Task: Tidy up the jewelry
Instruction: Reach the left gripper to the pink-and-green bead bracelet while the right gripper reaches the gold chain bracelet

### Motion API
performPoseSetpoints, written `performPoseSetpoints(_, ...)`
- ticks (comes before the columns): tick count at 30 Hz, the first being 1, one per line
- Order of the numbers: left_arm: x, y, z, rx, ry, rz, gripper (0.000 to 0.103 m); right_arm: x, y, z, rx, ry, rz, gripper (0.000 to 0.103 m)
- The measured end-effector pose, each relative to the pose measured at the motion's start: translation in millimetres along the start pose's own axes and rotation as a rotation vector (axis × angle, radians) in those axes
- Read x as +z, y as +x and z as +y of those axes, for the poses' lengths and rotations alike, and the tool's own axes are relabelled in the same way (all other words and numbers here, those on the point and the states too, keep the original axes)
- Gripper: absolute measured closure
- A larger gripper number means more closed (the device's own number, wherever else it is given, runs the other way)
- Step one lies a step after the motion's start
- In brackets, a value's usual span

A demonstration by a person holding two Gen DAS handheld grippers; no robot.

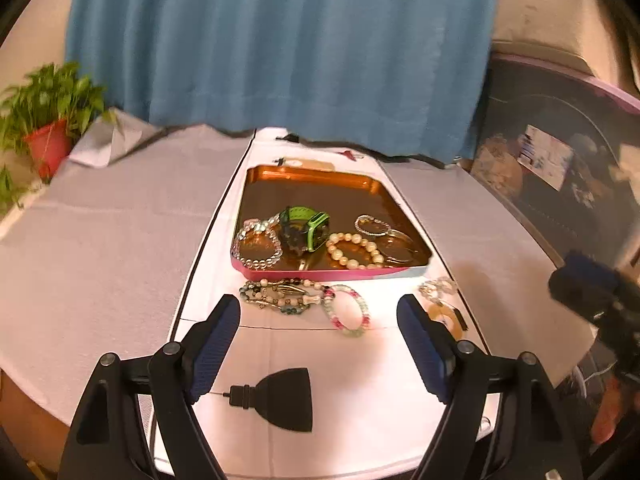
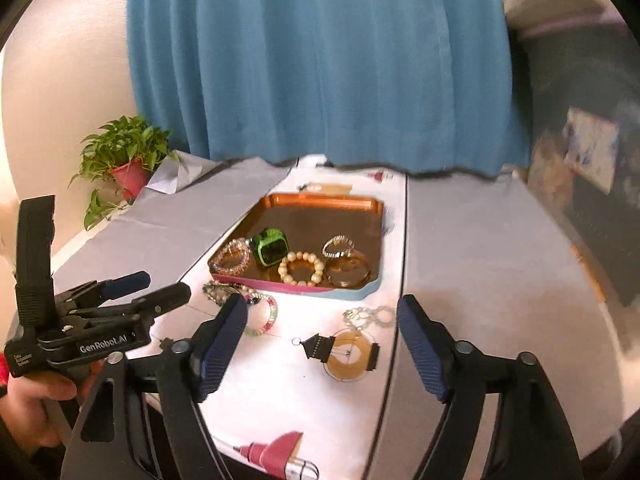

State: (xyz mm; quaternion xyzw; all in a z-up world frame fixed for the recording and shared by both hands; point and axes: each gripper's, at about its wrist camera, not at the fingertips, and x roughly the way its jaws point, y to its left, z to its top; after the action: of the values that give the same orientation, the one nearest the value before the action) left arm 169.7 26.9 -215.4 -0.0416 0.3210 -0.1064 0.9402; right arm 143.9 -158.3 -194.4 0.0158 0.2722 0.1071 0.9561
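Both claws wide open & empty, left claw (image 2: 156,294) marked "GenRobot.AI", right claw (image 2: 320,344) over surface; tray (image 1: 280,174) holds watch (image 1: 306,226), pearl bracelet (image 1: 354,250); bead bracelets (image 1: 346,310) just in front of it.

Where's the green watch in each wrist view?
Left wrist: green watch lies in the copper tray, near-centre, left of the pearl bracelet.
Right wrist: green watch sits mid-frame in the tray's near-left part.
Shared landmark: the pearl bracelet beside it.
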Motion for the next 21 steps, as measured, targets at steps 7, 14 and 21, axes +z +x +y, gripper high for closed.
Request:
performPoseSetpoints(7, -6.1, -19.6, -16.2, 0.002, 0.064, -0.032, 0.02, -6.8, -28.6, 3.5, -0.057, -0.043, -0.075, 0.006)
performPoseSetpoints(14, -20.7, -2.1, -17.7, 0.008, 0.099, -0.022, 0.02, -43.8, -0.1, -25.6, -0.041, 0.042, -0.08, 0.006)
performPoseSetpoints(21, -37.8, 24.4, -0.1, 0.014, 0.048, 0.028, 0.02, -58.4, 23.6, -48.7, 0.013, 0.047, -0.044, 0.006)
